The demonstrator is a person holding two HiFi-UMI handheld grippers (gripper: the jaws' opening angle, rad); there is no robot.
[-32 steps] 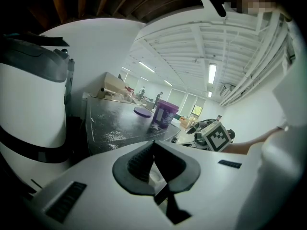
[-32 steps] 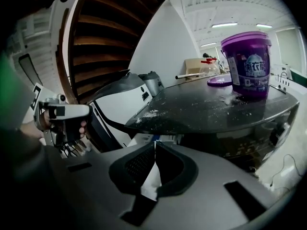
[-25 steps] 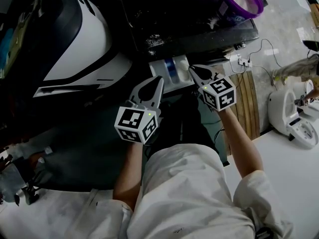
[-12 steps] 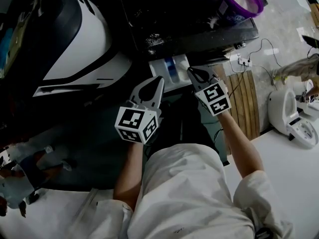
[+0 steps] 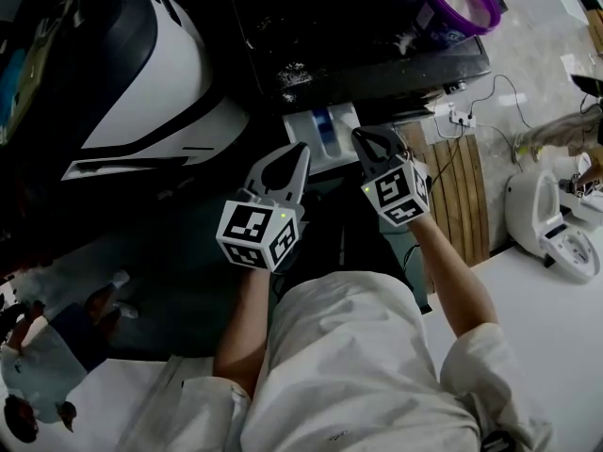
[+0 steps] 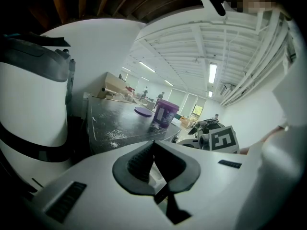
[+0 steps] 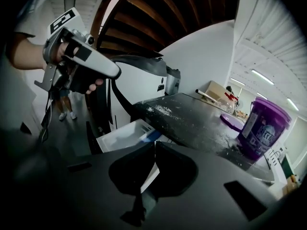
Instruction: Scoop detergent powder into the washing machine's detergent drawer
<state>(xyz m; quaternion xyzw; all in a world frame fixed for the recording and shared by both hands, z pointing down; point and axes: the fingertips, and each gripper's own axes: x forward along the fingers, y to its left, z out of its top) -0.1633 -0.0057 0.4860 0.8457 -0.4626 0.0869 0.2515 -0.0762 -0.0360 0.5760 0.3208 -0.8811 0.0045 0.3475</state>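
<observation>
Subject of inspection: the detergent drawer (image 5: 322,132). We find it pulled out from the front of the washing machine (image 5: 358,45). It is white, with a blue insert in its middle. We cannot tell from any view whether powder lies in its compartments.

Both grippers sit just in front of the drawer and point toward it. The left gripper (image 6: 153,145) is at the drawer's left corner and the right gripper (image 7: 154,146) at its right corner. Neither is seen to touch it. The left fingers (image 6: 135,162) are clenched tip to tip with nothing between them. The right fingers (image 7: 128,174) are likewise pressed together and empty.

Behind the drawer and to its right, on the machine's dark top, stands the purple tub (image 7: 264,126), open. Its lid (image 7: 234,120) lies just beside it, on the side nearer the drawer. Spilled powder (image 7: 162,110) is scattered on the top directly above the drawer.

Assessment: no scoop is in view, in either gripper or elsewhere. We judge that the drawer is ready and the scooping is not yet in hand. The next move calls for one gripper to leave the drawer, release its fingers, and reach back to the tub for a scoop. It must then carry the scoop level to the drawer to avoid adding to the spill.
</observation>
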